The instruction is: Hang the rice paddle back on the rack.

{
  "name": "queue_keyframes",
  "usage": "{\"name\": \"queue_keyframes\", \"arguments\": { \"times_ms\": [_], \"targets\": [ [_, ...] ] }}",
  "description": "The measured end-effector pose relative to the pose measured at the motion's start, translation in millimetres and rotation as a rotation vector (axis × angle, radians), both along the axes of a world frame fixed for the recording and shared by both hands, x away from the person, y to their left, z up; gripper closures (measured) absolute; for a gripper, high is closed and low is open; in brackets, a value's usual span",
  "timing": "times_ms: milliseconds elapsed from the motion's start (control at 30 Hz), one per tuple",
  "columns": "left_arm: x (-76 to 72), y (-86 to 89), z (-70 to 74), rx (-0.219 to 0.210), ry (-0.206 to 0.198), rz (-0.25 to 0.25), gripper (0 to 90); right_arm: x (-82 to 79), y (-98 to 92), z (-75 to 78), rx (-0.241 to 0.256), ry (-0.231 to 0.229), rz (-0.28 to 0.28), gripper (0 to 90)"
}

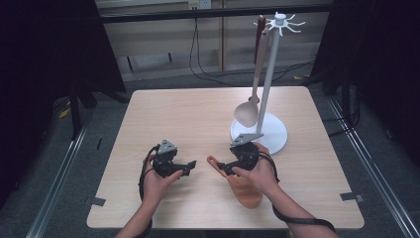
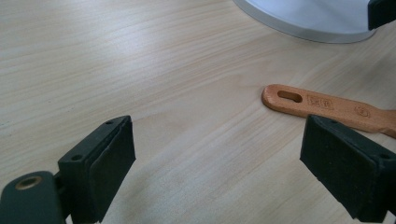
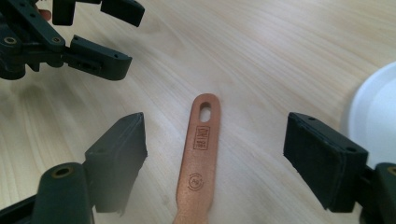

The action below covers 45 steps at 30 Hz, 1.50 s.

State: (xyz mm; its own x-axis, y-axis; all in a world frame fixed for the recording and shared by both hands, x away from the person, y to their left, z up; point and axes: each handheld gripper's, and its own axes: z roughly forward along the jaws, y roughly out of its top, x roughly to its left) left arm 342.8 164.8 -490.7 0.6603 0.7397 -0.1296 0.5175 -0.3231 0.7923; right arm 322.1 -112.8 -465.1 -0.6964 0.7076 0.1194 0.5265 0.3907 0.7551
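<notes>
1. The wooden spatula (image 1: 236, 179) is lying flat on the table (image 1: 198, 114), its blade toward six o'clock and its handle end, the one with the hanging slot, pointing toward ten o'clock.
2. The right gripper (image 1: 229, 168) is hovering over that handle with its jaws released, one on each side and neither one touching.
3. The left gripper (image 1: 187, 166) is waiting just beside, at nine o'clock of the slot, jaws also spread and gripping nothing.
4. At one o'clock the white rack (image 1: 270, 74) is already carrying a wooden spoon (image 1: 247, 111).
5. This looks like the pick-up step; next the right jaws need lowering and clenching squarely on the handle.
</notes>
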Motion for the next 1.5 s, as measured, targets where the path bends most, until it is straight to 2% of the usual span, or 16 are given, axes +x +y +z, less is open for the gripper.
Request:
{"name": "queue_keyframes", "arguments": {
  "times_ms": [200, 467, 500, 567, 633, 667, 833, 1033, 1133, 1267, 1300, 1367, 1500],
  "targets": [
    [0.9, 1.2, -0.4, -0.002, 0.0, 0.006, 10.1, 1.8, 12.2, -6.4, -0.062, 0.056, 0.022, 32.9],
    [0.8, 2.8, 0.2, -0.013, -0.002, 0.014, 9.9, 1.7, 17.1, -26.4, -0.161, 0.126, 0.048, 42.6],
    [0.6, 2.6, 0.1, -0.016, -0.002, 0.02, 9.9, 1.9, 17.0, -28.1, -0.168, 0.105, 0.057, 43.6],
    [1.2, 3.5, 0.1, -0.007, -0.002, 0.013, 9.8, 2.1, 17.5, -27.0, -0.196, 0.093, 0.067, 49.9],
    [1.1, 3.6, 0.1, -0.009, -0.002, 0.011, 9.7, 2.5, 17.5, -25.2, -0.231, 0.094, 0.072, 55.1],
    [0.6, 3.1, 0.3, -0.009, 0.0, 0.013, 9.7, 2.7, 17.2, -23.7, -0.247, 0.101, 0.071, 61.6],
    [-0.4, 2.3, 1.5, -0.017, -0.008, 0.017, 9.7, 7.6, 9.7, -20.0, -0.272, 0.144, 0.088, 64.3],
    [0.6, 3.2, 1.7, -0.014, -0.007, 0.012, 9.7, 15.6, 2.0, -13.3, -0.282, 0.278, 0.053, 65.4],
    [1.1, 3.5, 0.9, -0.011, -0.005, 0.017, 9.8, 16.6, 7.4, -11.8, -0.325, 0.284, 0.05, 65.2],
    [1.1, 3.1, 0.3, -0.011, -0.005, 0.02, 9.8, 19.9, 20.6, -8.2, -0.428, 0.305, 0.054, 64.6],
    [1.2, 3.2, 0.2, -0.007, -0.007, 0.015, 9.7, 20.3, 23.8, -7.2, -0.443, 0.323, 0.042, 64.3],
    [0.9, 2.9, -0.3, -0.008, -0.005, 0.017, 9.8, 21.6, 25.9, -6.7, -0.456, 0.33, 0.041, 66.1],
    [0.2, 3.1, -0.4, -0.013, -0.005, 0.023, 9.8, 19.3, 23.7, -7.5, -0.439, 0.306, 0.04, 66.6]
  ]
}}
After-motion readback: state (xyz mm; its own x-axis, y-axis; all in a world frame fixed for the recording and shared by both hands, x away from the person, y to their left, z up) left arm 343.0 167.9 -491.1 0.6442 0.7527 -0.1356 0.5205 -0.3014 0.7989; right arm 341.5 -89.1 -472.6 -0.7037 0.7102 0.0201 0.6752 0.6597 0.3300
